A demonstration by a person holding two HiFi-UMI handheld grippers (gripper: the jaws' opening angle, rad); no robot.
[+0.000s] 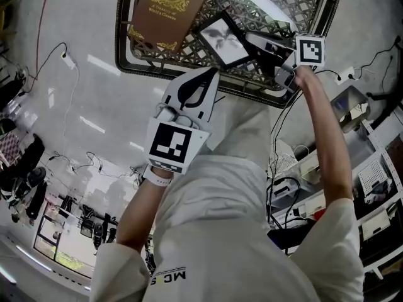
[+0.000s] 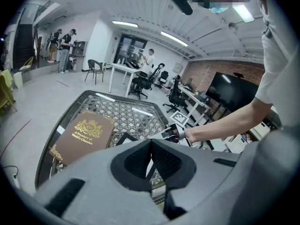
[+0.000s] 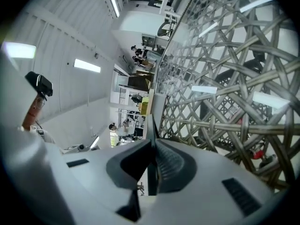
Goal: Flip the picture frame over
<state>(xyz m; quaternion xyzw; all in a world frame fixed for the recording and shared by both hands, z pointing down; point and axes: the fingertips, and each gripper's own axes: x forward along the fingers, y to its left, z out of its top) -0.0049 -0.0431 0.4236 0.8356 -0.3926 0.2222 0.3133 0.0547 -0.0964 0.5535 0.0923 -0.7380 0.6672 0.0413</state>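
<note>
Your picture frame (image 1: 221,39) is on the lattice-top table (image 1: 189,73), near its front rim, with the plant photo facing up at you. It's skewed, one corner pointing at 12 o'clock. Your right gripper (image 1: 252,44) comes in from 3 o'clock and is clamped on the frame's right edge. In the right gripper view you can see the thin edge (image 3: 152,125) pinched dead centre between the jaws.

At 10 o'clock from the frame there's a brown book (image 1: 167,5) with gold lettering. Its lower corner is just beside the frame's left corner, so that side is tight. From 12 to 2 o'clock it's bare lattice right out to the far rim, plenty of room there.

Your left gripper (image 1: 213,74) is at 7 o'clock from the frame, with its tips over the front rim, close to the frame's lower corner but not touching it. The jaws are pressed together with nothing in them.

Past the rim it's white floor with loose cables (image 1: 69,61) at 9 o'clock, and shelving (image 1: 371,187) packed in at 4 o'clock.
</note>
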